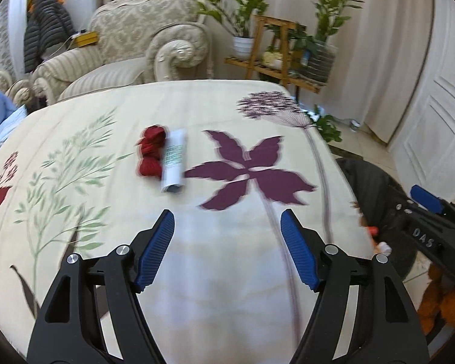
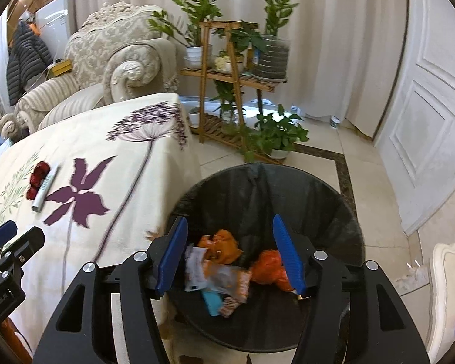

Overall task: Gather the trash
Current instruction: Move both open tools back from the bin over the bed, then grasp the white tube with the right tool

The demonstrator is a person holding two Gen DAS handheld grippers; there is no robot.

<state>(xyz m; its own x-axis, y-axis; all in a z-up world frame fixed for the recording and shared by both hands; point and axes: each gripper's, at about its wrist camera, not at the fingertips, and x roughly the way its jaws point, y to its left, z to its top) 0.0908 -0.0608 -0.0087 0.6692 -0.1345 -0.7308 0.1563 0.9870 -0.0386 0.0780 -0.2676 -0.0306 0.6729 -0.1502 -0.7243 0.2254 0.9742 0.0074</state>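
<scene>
A crumpled red wrapper (image 1: pixel 150 153) and a white tube with green print (image 1: pixel 173 162) lie side by side on the floral tablecloth (image 1: pixel 221 273). My left gripper (image 1: pixel 227 221) is open and empty above the cloth, short of them. Both items also show in the right wrist view: the wrapper (image 2: pixel 38 175) and the tube (image 2: pixel 45 188). My right gripper (image 2: pixel 230 227) is open and empty over a black-lined trash bin (image 2: pixel 342 230) beside the table. The bin holds orange wrappers (image 2: pixel 221 244), a clear packet and a blue item. The right gripper shows in the left wrist view (image 1: pixel 427 212).
A cream armchair (image 1: pixel 130 51) stands behind the table. A wooden plant stand (image 2: pixel 227 69) with potted plants stands on the tiled floor beyond the bin. A white door (image 2: pixel 424 106) is on the right. The left gripper's edge (image 2: pixel 6 242) shows at the right view's left.
</scene>
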